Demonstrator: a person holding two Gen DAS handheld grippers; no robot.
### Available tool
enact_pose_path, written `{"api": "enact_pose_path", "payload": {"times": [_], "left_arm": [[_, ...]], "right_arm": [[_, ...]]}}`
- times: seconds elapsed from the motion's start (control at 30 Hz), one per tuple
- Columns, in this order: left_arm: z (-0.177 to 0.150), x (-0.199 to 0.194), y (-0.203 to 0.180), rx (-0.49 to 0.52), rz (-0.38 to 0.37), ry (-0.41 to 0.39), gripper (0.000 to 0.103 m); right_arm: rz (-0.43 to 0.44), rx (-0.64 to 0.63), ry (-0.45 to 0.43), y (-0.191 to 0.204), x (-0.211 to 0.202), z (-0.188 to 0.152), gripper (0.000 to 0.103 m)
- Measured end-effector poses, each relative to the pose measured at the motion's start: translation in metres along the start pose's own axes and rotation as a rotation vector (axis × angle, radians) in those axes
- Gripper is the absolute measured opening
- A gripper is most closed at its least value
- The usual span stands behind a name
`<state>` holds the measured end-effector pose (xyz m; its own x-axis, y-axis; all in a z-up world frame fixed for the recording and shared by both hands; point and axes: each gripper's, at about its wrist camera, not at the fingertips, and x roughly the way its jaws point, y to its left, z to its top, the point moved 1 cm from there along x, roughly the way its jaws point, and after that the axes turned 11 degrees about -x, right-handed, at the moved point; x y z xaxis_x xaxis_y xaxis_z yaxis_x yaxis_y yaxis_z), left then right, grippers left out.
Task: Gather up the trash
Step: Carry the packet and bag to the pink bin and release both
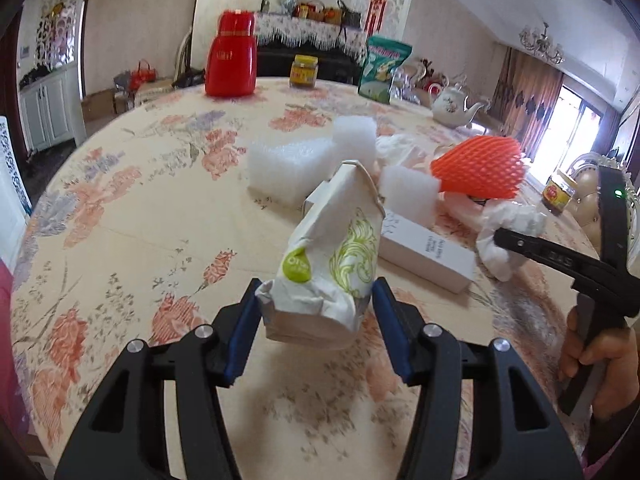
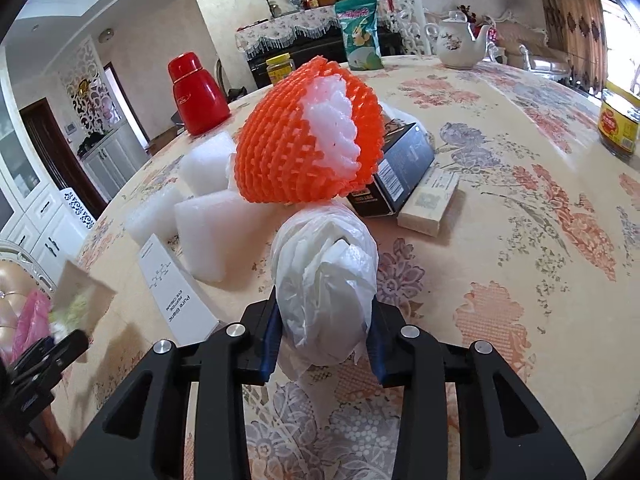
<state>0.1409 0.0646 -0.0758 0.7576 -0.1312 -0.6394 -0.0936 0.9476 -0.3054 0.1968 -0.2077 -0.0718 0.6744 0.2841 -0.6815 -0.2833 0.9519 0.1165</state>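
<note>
Your left gripper (image 1: 316,308) is clamped on the crumpled paper bag (image 1: 332,256), pads pinching its bottom end, so the bag sticks out toward 12 o'clock, apparently lifted clear of the tabletop (image 1: 140,208). Your right gripper (image 2: 324,344) is squeezed on the white plastic bag (image 2: 326,280), a twisted wad; the narrow grip probably suits something that soft. Both hold trash, so judging by that, each is ready to carry to a bin, but no bin shows in either view.

Beyond, in the right wrist view: the white carton (image 2: 176,296) lies flat at 9 o'clock of the wad, the foam blocks (image 2: 216,232) at 11, and the orange fruit net (image 2: 308,136) at 12, mouth up with white foam inside. The dark box (image 2: 404,164) and the pale box (image 2: 430,204) sit at 1 o'clock, touching. All likely still to collect.

Far edge: red thermos (image 1: 232,56), yellow-lid jar (image 1: 305,72), green pouch (image 1: 380,68), teapot (image 1: 456,104). Likely not trash.

Hard to read: the left gripper is blurred at the right view's lower left edge. The net hides what lies behind it. Carton print is too small to read.
</note>
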Motion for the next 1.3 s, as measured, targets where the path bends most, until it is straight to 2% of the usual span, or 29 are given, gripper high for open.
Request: {"api": "enact_pose_path", "payload": {"times": [0.17,0.33,0.53,0.73,1.0,1.3], "left_arm": [[-0.006,-0.021,-0.003,-0.001,-0.009,-0.038,0.054],[-0.011,-0.039,-0.001,-0.015,-0.003,-0.075,0.054],[-0.017,-0.052,-0.004,-0.013,0.002,-0.118,0.054],[-0.022,-0.069,-0.01,-0.003,-0.019,-0.174,0.054],[-0.021,-0.093,-0.004,-0.002,-0.02,-0.268,0.054],[-0.022,-0.114,0.02,-0.04,-0.015,-0.33,0.054]], "right_arm": [[-0.034,-0.081,-0.027,0.018,-0.013,-0.005,0.035],[-0.005,-0.122,-0.038,0.037,-0.032,-0.018,0.035],[0.045,-0.169,-0.144,0.059,-0.075,-0.022,0.035],[0.077,-0.246,-0.21,0.086,-0.1,-0.025,0.035],[0.096,-0.297,-0.273,0.11,-0.114,-0.026,0.035],[0.133,-0.346,-0.309,0.143,-0.113,-0.022,0.036]]}}
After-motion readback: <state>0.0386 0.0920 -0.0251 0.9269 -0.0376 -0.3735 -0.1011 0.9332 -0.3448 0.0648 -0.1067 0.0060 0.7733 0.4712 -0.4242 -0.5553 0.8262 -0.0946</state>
